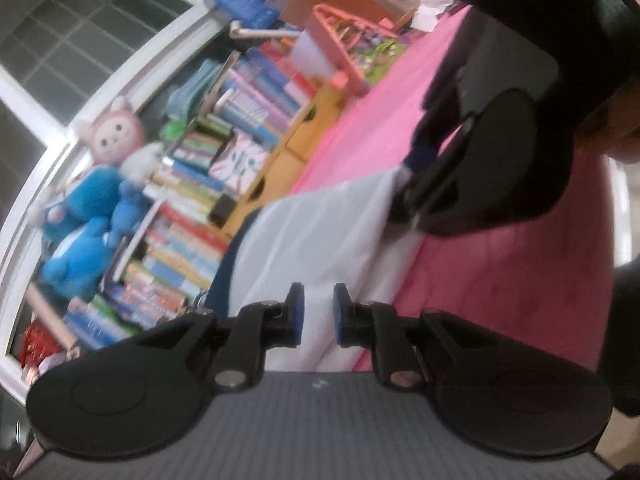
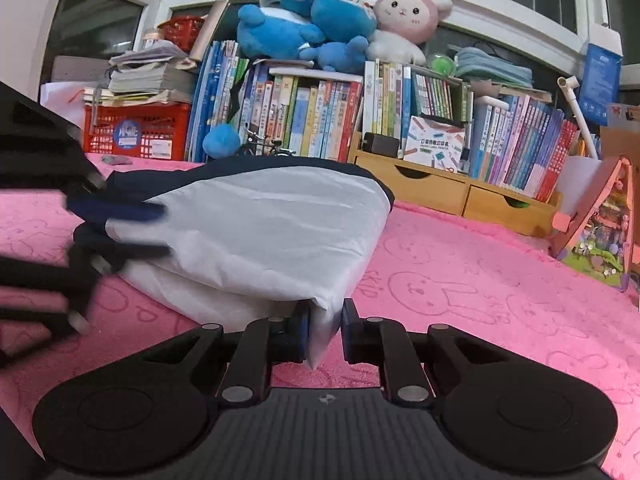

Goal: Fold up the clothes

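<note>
The right wrist view shows the whole garment (image 2: pixel 264 236), a white cloth with dark navy edge, folded in layers and lying on the pink blanket (image 2: pixel 480 280). The left wrist view shows only one side of this cloth, and it is tilted and blurred. In the right view, the right gripper (image 2: pixel 325 330) is closed on the near corner of the garment, and the white fabric is pinched between its blue pads. The left gripper (image 1: pixel 319 316) is seen best in its own view: the jaws stand a little apart over the white cloth, and nothing is pressed between them. In the right view this same gripper appears at the left edge, very smeared (its fingers lie at the far end of the garment, but I cannot tell if they touch it). A red crate (image 2: pixel 136 132) behind holds something, its content is hard to make out, and papers are stacked on top. Books fill the shelf (image 2: pixel 320 120), with plush toys (image 2: pixel 320 16) above
</note>
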### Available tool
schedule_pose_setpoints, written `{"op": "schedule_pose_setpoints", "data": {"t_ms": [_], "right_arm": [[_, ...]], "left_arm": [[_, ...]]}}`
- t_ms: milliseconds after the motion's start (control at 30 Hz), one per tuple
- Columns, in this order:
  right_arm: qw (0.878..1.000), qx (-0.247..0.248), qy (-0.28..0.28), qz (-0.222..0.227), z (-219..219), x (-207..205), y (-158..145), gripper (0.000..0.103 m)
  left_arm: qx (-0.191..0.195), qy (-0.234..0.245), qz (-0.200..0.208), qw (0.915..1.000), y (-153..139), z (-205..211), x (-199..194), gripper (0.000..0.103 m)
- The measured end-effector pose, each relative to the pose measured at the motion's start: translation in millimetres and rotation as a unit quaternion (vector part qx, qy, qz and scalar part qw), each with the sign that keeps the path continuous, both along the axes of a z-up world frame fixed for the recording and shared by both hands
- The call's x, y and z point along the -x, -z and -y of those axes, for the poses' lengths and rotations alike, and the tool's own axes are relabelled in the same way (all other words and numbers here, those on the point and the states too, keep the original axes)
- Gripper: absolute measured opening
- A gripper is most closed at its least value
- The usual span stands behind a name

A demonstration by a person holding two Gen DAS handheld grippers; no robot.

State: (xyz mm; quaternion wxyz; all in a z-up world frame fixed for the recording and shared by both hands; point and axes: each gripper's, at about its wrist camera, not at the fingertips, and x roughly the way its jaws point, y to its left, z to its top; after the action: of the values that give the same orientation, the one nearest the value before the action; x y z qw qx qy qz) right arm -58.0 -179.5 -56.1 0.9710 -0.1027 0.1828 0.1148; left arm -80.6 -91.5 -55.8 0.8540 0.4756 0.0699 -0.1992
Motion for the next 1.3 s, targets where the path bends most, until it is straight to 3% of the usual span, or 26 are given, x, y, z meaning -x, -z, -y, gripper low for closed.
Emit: {"op": "schedule_pose_setpoints", "data": {"t_ms": [33, 67, 167, 233, 267, 367, 533, 633, 733, 800, 933, 1033, 1167, 1233, 1267, 1300], "right_arm": [[1.0, 0.002, -0.003, -0.001, 1, 0, 0, 0.017], [1.0, 0.005, -0.006, 0.0, 1, 0, -1, 0.017], [1.0, 0.014, -0.012, 0.0, -1, -2, -4, 0.017], [1.0, 0.021, -0.015, -0.001, -2, -2, -4, 0.017], [1.0, 0.024, -0.016, -0.001, -3, -2, -5, 0.017], [1.0, 0.025, -0.016, -0.002, -3, -2, -6, 0.017], [1.0, 0.026, -0.018, -0.002, -2, -2, -7, 0.017], [1.0, 0.026, -0.017, -0.001, -2, -1, -7, 0.017], [1.0, 0.024, -0.014, -0.001, -2, -1, -8, 0.017], [1.0, 0.024, -0.014, -0.001, -2, -2, -8, 0.017], [0.999, 0.031, -0.015, -0.001, -3, -2, -8, 0.018], [1.0, 0.029, -0.008, -0.008, -2, -1, -6, 0.02], [0.999, 0.0, 0.006, -0.037, 3, 1, 2, 0.034], [0.998, -0.033, 0.003, -0.056, 8, 1, 5, 0.029], [0.997, -0.046, 0.0, -0.067, 11, -2, 3, 0.018], [0.995, -0.062, -0.003, -0.076, 14, -4, -2, 0.015]], "left_arm": [[0.0, 0.006, 0.005, 1.0, 1, 5, 0, 0.023], [0.002, 0.005, 0.008, 1.0, 2, 7, -4, 0.033], [0.009, -0.002, 0.007, 0.9999, 4, 14, -15, 0.036], [0.008, -0.015, -0.015, 0.9997, 9, 13, -20, 0.023], [0.003, -0.022, -0.026, 0.9994, 10, 10, -22, 0.009], [-0.012, -0.045, -0.037, 0.9982, 17, -6, -26, 0.007], [-0.013, -0.159, -0.034, 0.9866, 18, -66, -40, 0.006], [0.036, -0.238, -0.061, 0.9687, 5, -103, -49, 0.006], [0.118, -0.268, -0.098, 0.951, -10, -125, -36, 0.007], [0.138, -0.262, -0.099, 0.9501, -15, -126, -22, 0.01], [0.101, -0.214, -0.078, 0.9683, -8, -104, 4, 0.01], [0.092, -0.173, -0.083, 0.9771, -5, -86, 15, 0.01], [0.086, -0.12, -0.086, 0.9854, -2, -63, 26, 0.012], [0.078, -0.088, -0.086, 0.9893, 1, -48, 30, 0.015], [0.073, -0.074, -0.087, 0.9908, 4, -40, 31, 0.017], [0.07, -0.057, -0.085, 0.9923, 7, -32, 32, 0.018]]}}
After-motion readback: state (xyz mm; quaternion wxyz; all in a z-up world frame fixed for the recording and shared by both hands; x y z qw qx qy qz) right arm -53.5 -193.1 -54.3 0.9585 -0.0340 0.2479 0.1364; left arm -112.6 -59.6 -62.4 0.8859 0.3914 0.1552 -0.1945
